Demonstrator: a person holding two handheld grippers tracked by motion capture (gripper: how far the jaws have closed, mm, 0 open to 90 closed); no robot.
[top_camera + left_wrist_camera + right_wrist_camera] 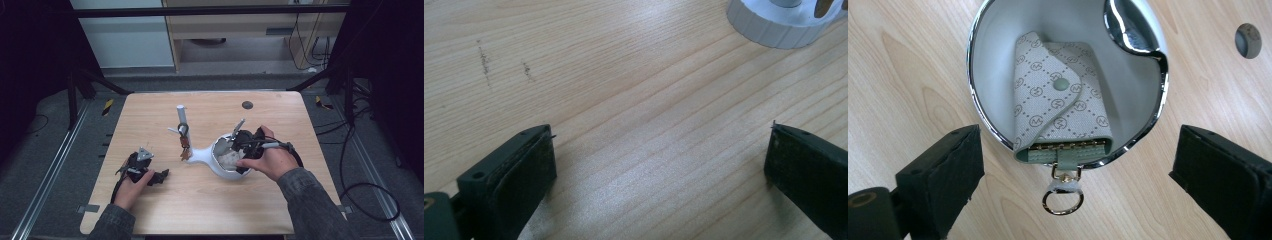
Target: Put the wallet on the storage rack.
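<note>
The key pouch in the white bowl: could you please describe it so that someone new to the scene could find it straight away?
On the wooden table, find the white bowl with the chrome rim, beneath the right gripper. The key pouch lies inside it. It is pale fabric with a repeated circled monogram, a green snap on its pointed flap, and a gold ring hanging over the rim.

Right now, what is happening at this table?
A person works with two handheld grippers. The right gripper hangs open above a white bowl-shaped holder, where a patterned key pouch lies, its metal ring hanging over the rim. The left gripper rests open over bare table, holding nothing. A white stand with keys is nearby.
</note>
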